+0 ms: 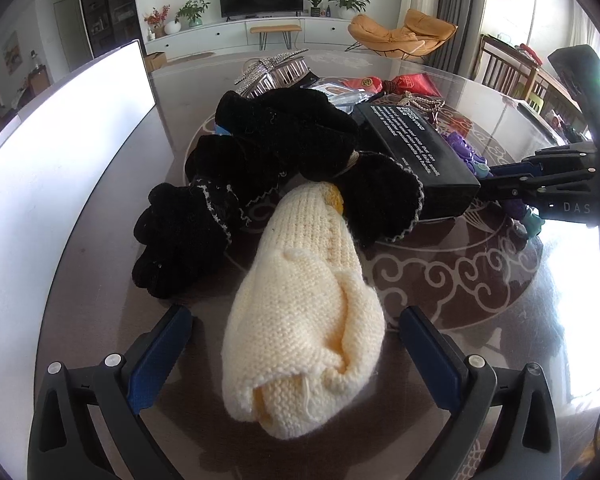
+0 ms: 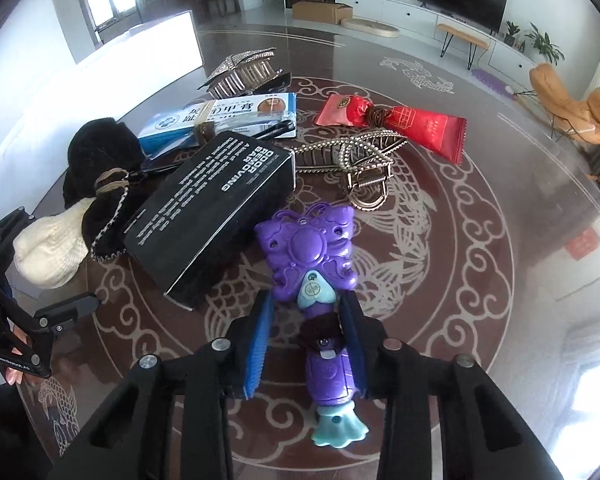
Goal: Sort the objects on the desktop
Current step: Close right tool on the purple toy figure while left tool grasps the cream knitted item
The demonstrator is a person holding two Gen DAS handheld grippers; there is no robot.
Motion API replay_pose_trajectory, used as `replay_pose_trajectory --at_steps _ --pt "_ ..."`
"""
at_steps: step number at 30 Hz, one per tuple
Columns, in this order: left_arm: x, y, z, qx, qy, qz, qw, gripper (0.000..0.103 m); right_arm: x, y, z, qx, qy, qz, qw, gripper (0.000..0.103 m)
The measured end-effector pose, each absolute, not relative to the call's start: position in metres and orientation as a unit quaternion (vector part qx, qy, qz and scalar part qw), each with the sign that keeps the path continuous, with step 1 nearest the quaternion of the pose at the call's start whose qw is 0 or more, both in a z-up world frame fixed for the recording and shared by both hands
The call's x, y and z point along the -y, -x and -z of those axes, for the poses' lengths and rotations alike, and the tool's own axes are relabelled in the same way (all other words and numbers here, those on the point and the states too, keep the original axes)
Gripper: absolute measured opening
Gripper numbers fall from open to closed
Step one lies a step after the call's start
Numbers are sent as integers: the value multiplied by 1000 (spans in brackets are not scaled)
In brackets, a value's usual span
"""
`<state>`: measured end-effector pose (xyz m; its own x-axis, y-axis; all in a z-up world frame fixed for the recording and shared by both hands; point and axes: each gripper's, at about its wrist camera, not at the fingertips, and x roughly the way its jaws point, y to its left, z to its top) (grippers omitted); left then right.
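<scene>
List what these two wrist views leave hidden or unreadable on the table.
- Left wrist view: the purple plastic butterfly wand is mostly hidden behind the black printed box.
- Left wrist view: the blue and white printed packet shows only a sliver behind the black knitted gloves.
- Right wrist view: the cream knitted sock is partly covered by the gloves.
- Both views: the box's small print is unreadable.

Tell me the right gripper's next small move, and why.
Probably close. The right gripper is open, its blue pads either side of the purple toy's handle with a gap on the left, and the toy lies on the table, so nothing is gripped yet.
</scene>
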<state>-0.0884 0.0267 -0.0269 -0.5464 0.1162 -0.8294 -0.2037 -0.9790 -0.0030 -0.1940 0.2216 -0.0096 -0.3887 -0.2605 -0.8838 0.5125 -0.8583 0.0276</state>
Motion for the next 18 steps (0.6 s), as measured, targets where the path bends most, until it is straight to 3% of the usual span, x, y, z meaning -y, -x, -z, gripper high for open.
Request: replay_pose_trajectory --at_steps 8,15,16,17,18 --pt "-4 55 24 -70 472 -867 144 103 -238 104 11 -88 -518 814 249 22" --pt "-29 81 0 -71 466 -867 165 103 -246 74 13 -73 -510 821 248 27" --pt "-38 86 1 -82 470 -863 165 100 -246 76 13 -70 -512 819 248 30" --pt "-46 90 3 -97 473 -861 159 91 -247 79 13 -66 -516 817 249 32" --pt "-53 90 7 -114 479 -858 145 70 -246 82 11 -61 -523 812 253 38"
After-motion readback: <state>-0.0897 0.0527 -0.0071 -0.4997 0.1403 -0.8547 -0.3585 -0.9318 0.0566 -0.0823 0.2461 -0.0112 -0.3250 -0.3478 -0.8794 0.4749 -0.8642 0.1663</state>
